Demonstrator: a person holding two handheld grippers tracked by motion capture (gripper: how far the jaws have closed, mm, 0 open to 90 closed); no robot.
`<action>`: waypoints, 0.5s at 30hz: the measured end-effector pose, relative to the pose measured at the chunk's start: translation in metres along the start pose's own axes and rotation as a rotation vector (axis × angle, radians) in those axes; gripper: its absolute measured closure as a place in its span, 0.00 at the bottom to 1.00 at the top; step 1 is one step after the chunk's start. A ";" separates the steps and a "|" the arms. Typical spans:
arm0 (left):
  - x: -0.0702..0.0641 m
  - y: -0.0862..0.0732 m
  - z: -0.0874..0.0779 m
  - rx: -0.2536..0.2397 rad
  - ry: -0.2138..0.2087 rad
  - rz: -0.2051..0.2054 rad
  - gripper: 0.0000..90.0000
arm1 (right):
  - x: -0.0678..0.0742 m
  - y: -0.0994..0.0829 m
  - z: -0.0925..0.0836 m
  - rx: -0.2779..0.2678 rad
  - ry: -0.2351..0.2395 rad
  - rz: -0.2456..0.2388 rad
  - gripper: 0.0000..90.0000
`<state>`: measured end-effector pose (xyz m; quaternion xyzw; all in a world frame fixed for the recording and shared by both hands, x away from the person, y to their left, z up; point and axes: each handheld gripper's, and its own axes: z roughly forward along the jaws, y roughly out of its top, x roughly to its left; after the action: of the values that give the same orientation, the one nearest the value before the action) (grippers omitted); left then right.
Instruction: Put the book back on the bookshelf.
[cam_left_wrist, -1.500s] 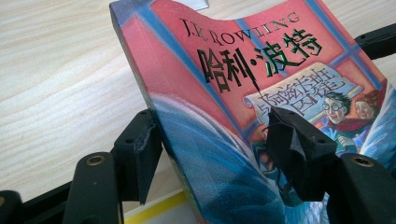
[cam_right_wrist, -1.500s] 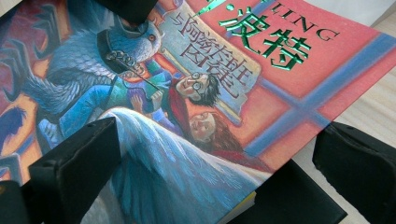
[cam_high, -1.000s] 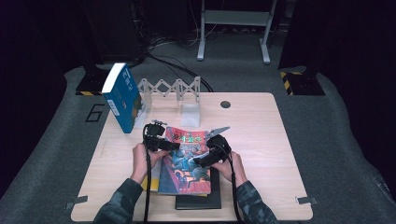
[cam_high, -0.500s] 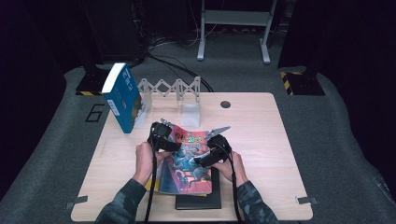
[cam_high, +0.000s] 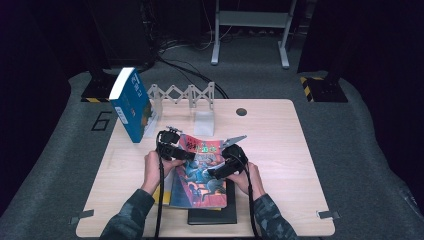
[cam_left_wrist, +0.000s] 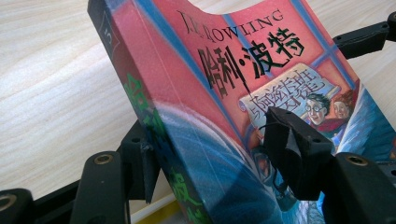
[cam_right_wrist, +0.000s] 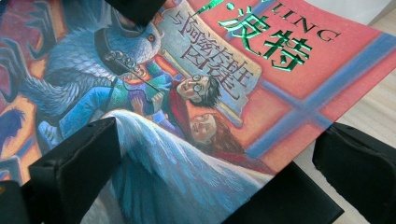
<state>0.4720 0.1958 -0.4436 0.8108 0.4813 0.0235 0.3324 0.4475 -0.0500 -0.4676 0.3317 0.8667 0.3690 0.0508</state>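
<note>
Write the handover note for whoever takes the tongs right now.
Left tongs: closed across the spine edge of the red illustrated book, one jaw on the cover, one beneath; they have just been closing.
Right tongs: straddling the book's opposite edge; grip unclear.
The book's far end is tilted up off the pile, over a black book.
The blue book stands at the white rack.
Done: the blue book is at the rack.
Left, probably: stand the red book at the rack, then the others.
</note>
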 end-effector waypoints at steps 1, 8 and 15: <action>-0.002 0.001 0.000 0.001 0.006 0.010 0.45 | 0.000 0.000 0.000 0.001 -0.002 -0.002 0.00; -0.012 0.002 -0.004 -0.010 -0.024 0.048 0.66 | -0.001 -0.002 -0.001 -0.012 -0.004 -0.013 0.00; -0.013 -0.002 -0.006 -0.054 -0.029 0.023 0.68 | -0.003 -0.013 -0.014 -0.060 -0.024 0.026 0.00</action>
<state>0.4611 0.1890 -0.4360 0.8074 0.4662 0.0287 0.3606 0.4385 -0.0674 -0.4663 0.3455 0.8504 0.3913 0.0661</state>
